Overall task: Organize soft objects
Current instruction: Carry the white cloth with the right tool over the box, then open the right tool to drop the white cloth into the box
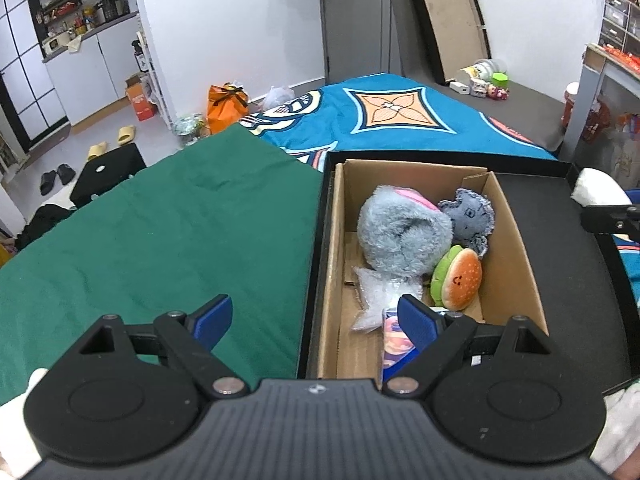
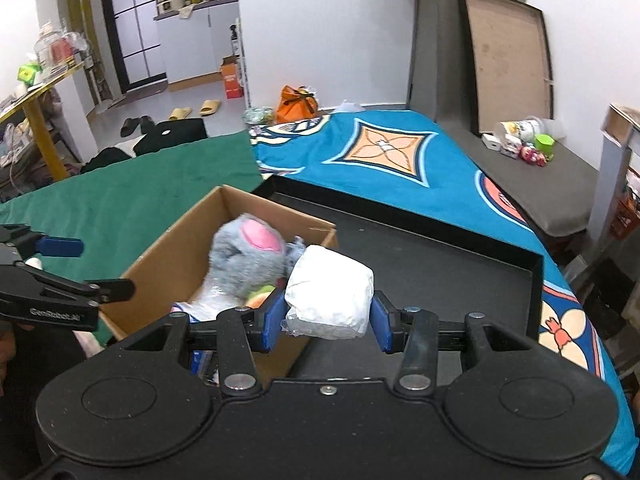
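An open cardboard box (image 1: 516, 240) holds a big grey plush (image 1: 400, 232), a small blue-grey plush (image 1: 468, 216), a burger plush (image 1: 460, 278) and a clear crinkled bag (image 1: 380, 296). My left gripper (image 1: 316, 320) hovers open over the box's near left corner with nothing between its fingers. My right gripper (image 2: 326, 316) is shut on a white wrapped soft bundle (image 2: 330, 296), held in the air just right of the box (image 2: 168, 256). The grey plush (image 2: 248, 260) lies behind the bundle. The left gripper (image 2: 92, 268) shows at the left edge.
The box stands in a shallow black tray (image 1: 560, 260) on a bed. A green cloth (image 1: 160, 240) covers the bed's left part and a blue patterned blanket (image 2: 400, 168) lies behind the tray. Small toys and jars (image 2: 524, 140) sit at the far right.
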The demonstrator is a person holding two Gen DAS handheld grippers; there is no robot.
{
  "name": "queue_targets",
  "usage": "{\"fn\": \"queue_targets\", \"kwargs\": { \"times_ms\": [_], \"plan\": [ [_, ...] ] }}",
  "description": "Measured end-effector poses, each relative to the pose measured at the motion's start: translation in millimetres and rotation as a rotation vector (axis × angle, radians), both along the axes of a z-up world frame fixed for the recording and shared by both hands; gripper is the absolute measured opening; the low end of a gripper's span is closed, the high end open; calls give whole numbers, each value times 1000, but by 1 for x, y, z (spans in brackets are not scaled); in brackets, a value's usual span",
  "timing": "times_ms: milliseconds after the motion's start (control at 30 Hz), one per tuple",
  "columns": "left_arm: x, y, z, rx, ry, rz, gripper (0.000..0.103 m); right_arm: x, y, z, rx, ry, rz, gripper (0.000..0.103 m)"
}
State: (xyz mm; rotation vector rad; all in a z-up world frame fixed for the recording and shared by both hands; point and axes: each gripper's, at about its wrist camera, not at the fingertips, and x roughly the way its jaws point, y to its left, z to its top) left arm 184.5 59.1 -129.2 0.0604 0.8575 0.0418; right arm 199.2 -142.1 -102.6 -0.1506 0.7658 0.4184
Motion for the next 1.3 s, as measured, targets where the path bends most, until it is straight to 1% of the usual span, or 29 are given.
{"fn": "queue_targets", "kwargs": {
  "times_ms": [167,267,333,567,633,667,733,800,900,1033,1100,1167,1300],
  "plan": [
    [2,5,-2,-48,14,-9,86,-1,23,5,-25,11,45,45],
    [5,8,-6,-57,39,-2,79,0,36,3,-44,18,63,45],
    [7,9,-9,-66,61,1,69,1,43,1,-54,30,70,45],
    [10,17,-16,-97,109,-3,49,5,65,-7,-99,58,111,45],
    [12,19,-20,-108,127,-4,37,6,70,-10,-108,68,118,45],
    [13,19,-21,-115,134,-6,32,7,72,-12,-112,74,123,45],
    [14,22,-24,-135,148,-11,17,7,75,-16,-121,85,127,45],
    [14,24,-25,-161,150,-20,9,8,78,-20,-128,96,131,45],
    [12,27,-24,-189,139,-23,8,9,83,-26,-143,108,135,46],
    [12,30,-25,-198,133,-27,8,9,87,-34,-185,113,137,48],
    [13,30,-26,-204,132,-28,8,8,86,-34,-183,112,135,49],
    [13,30,-26,-205,132,-29,8,7,84,-33,-185,112,123,51],
    [13,30,-26,-202,130,-31,8,6,76,-28,-166,114,97,51]
  ]
}}
